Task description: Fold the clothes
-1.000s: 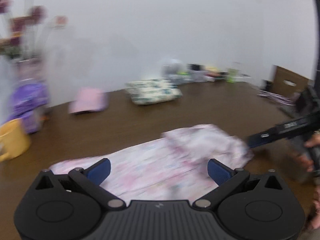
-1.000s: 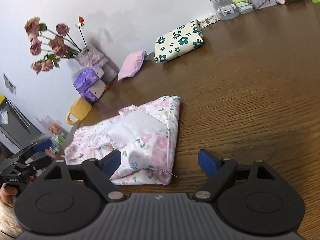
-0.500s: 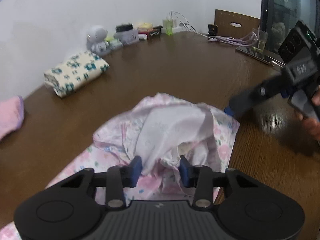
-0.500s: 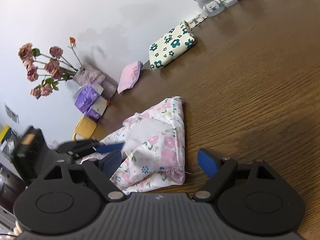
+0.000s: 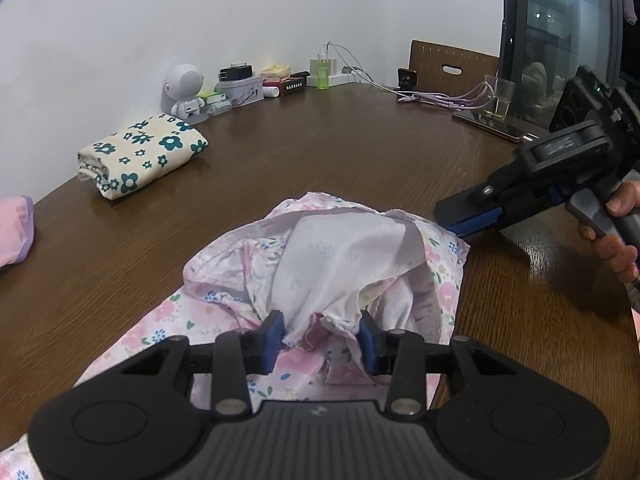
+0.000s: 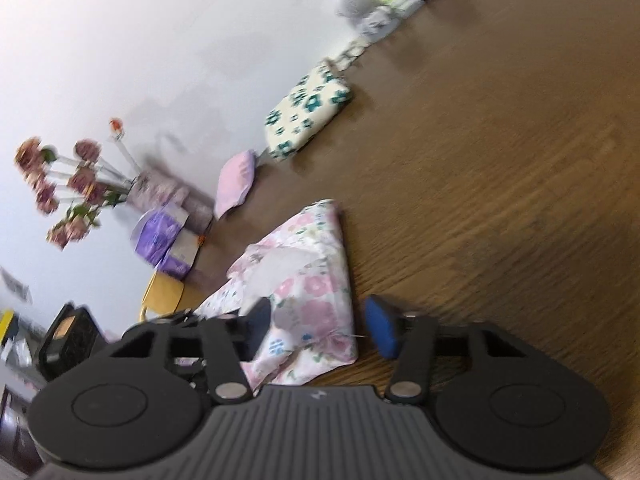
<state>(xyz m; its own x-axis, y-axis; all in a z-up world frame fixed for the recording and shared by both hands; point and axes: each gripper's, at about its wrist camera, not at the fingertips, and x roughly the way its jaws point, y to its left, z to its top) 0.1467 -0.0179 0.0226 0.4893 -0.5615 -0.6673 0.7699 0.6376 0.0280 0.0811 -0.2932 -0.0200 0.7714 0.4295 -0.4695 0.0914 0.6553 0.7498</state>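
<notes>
The pink flowered garment (image 5: 340,264) lies bunched on the brown bench (image 5: 360,140). The left tongs (image 5: 320,338) pinch a small bunch of it at 6 o'clock. The right tongs (image 6: 320,326) stand apart around its corner. The thin cloth could slip out and flop.

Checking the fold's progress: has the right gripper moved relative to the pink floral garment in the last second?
Yes. The right gripper has closed in on the pink floral garment; its open fingers now straddle the near corner.
</notes>
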